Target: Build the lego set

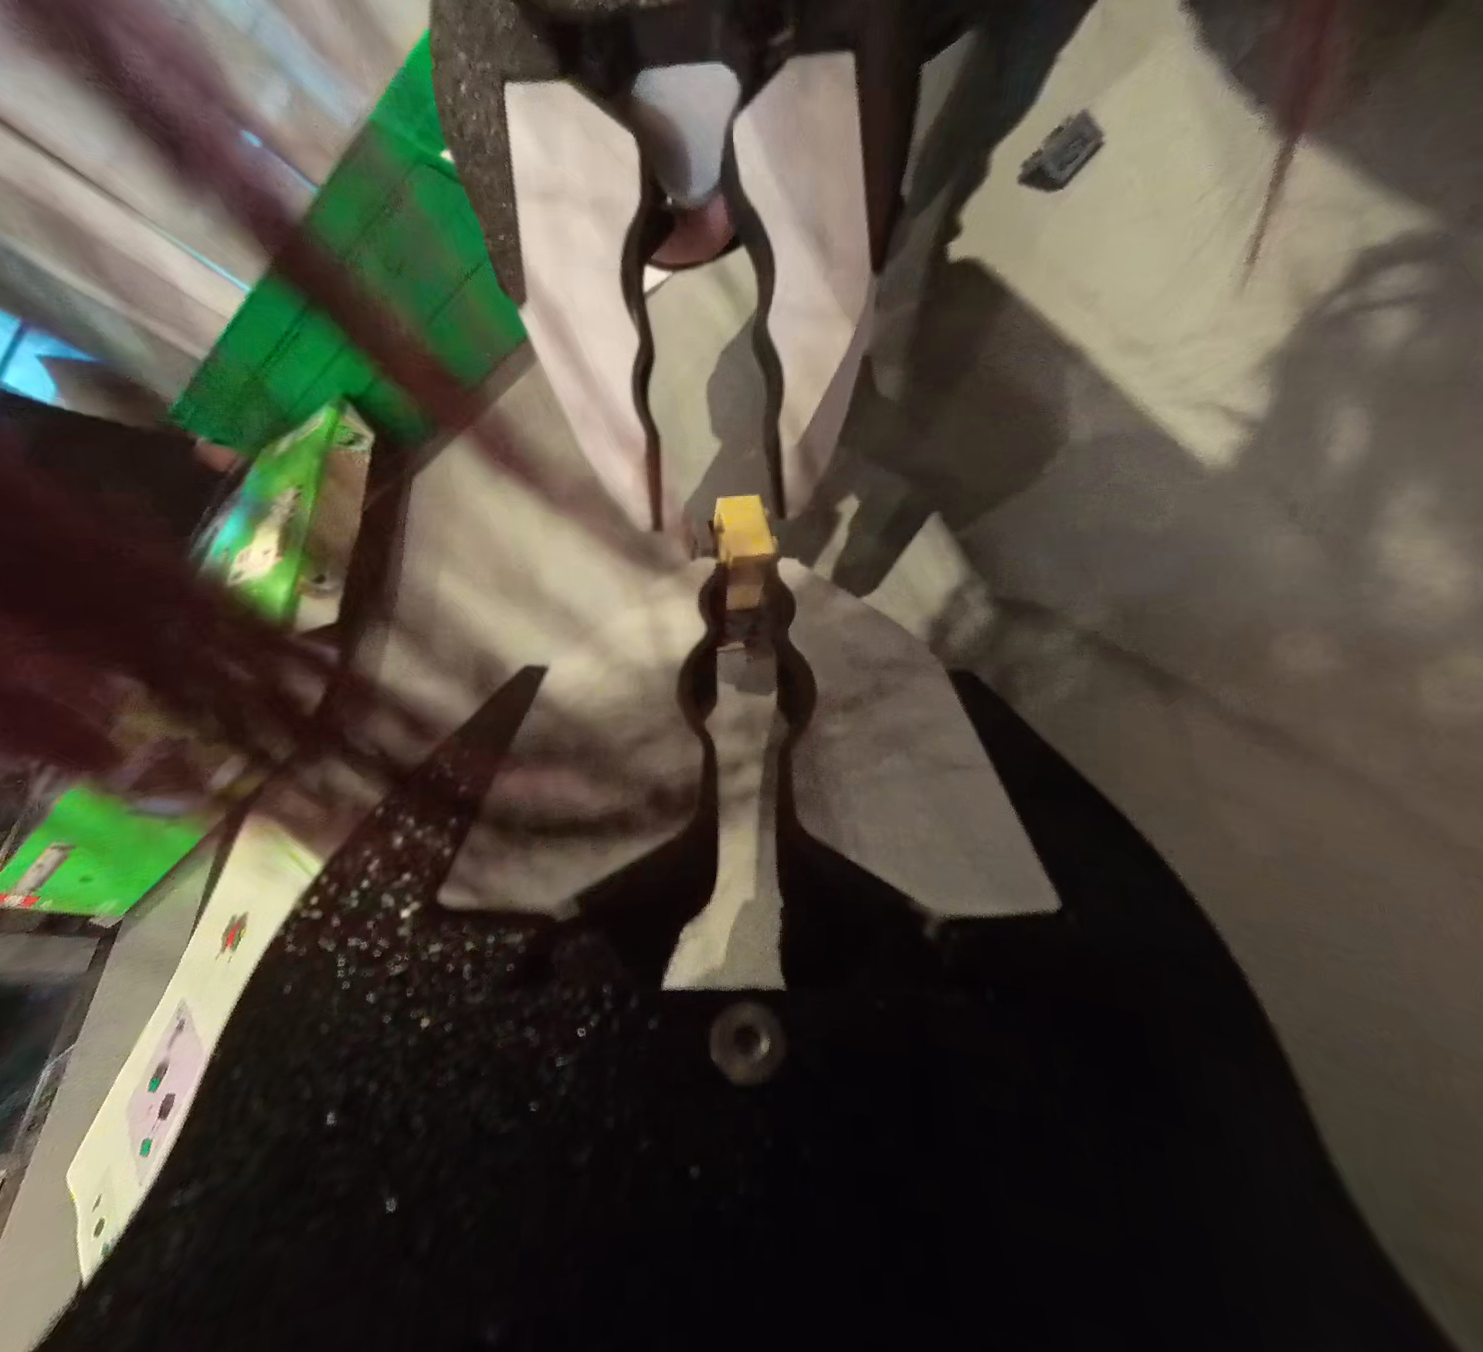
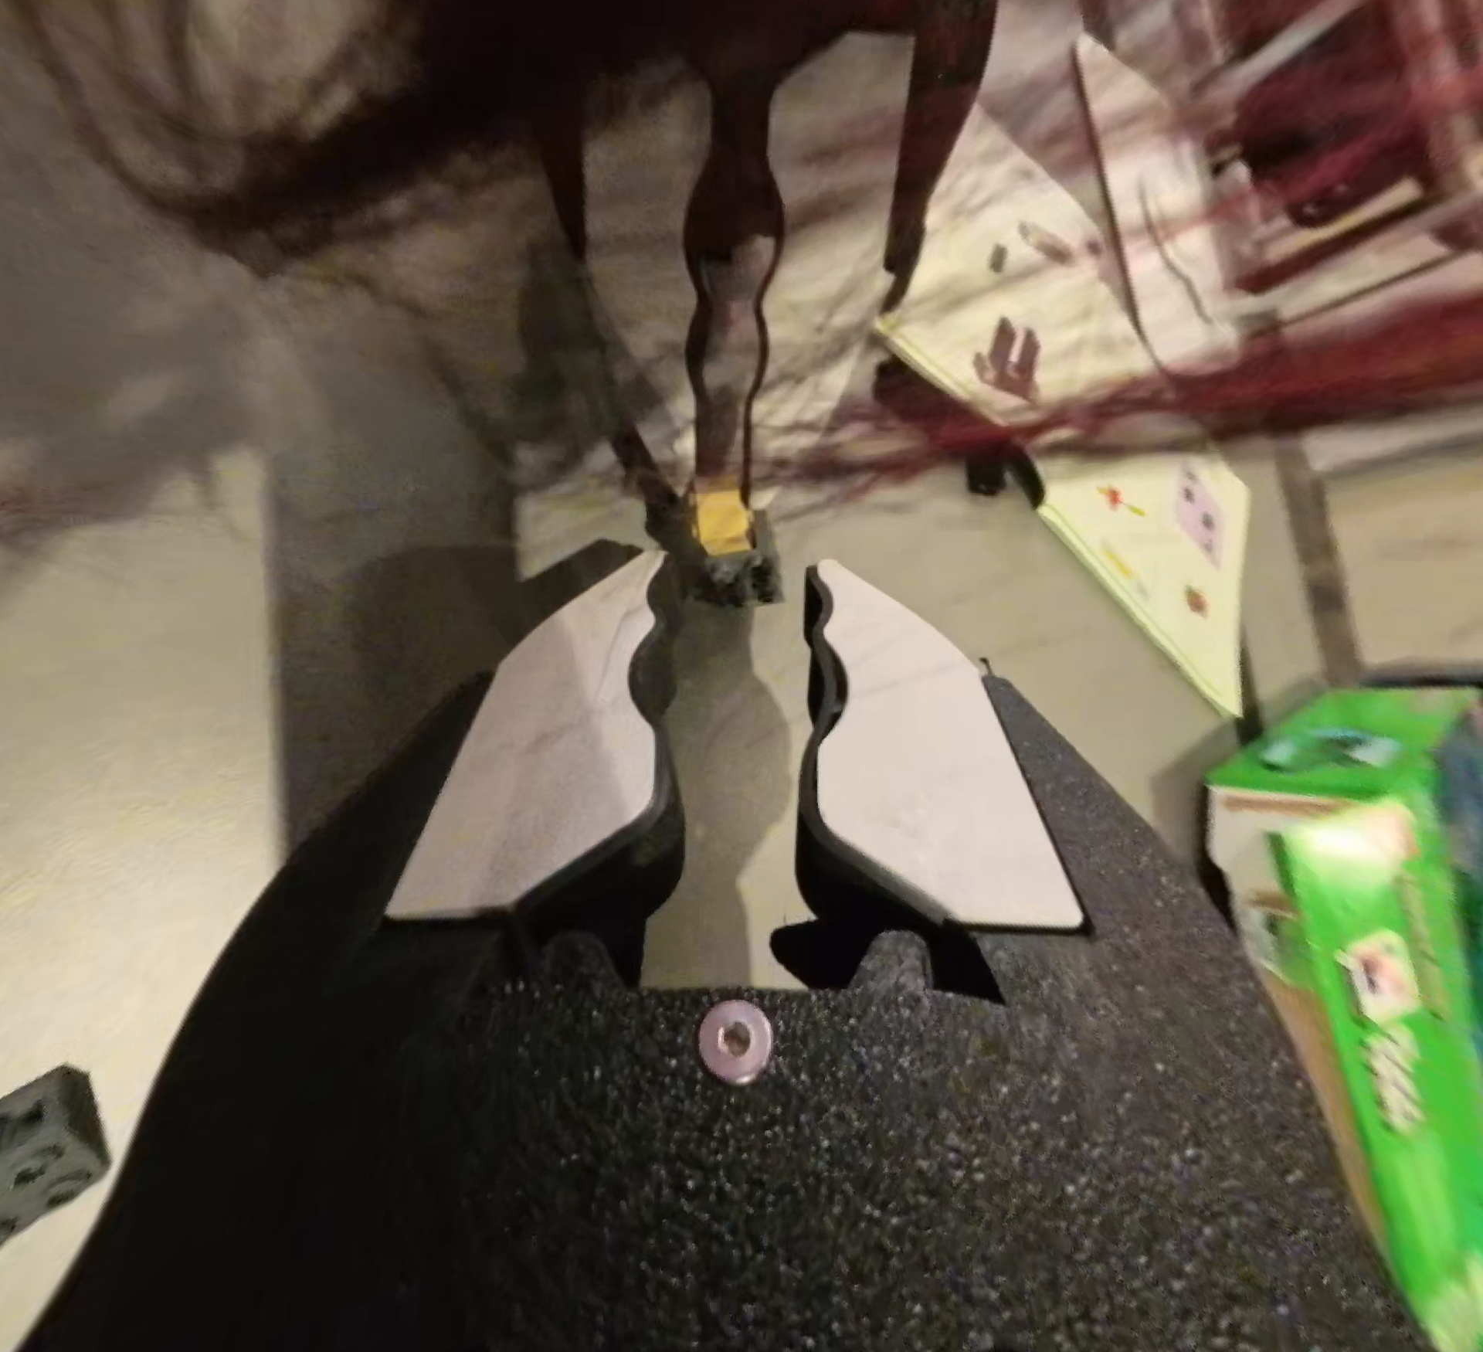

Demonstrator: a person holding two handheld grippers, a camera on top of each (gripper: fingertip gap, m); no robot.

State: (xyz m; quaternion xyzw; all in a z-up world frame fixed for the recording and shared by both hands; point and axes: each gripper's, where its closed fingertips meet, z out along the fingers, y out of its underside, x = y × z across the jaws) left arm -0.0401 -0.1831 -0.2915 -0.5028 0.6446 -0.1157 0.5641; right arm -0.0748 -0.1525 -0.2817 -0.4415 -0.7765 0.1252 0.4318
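My left gripper [image 1: 745,591] is shut on a small assembly: a yellow brick [image 1: 742,539] with a dark part under it. In the right wrist view the same assembly shows as a yellow brick [image 2: 722,523] sitting on a dark grey brick [image 2: 734,579], held by the left gripper [image 2: 722,495], which comes in from the top. My right gripper [image 2: 734,575] is open, with its fingertips on either side of the dark grey brick and just short of it. In the left wrist view the right gripper [image 1: 718,515] faces mine from above, jaws apart around the yellow brick.
A green box [image 2: 1364,952] stands at the right, and it also shows in the left wrist view [image 1: 361,286]. An instruction sheet [image 2: 1147,535] lies beyond it. A loose dark grey brick [image 2: 48,1145] lies at the lower left on the white cloth [image 2: 160,752]. Another dark piece [image 1: 1059,149] lies far right.
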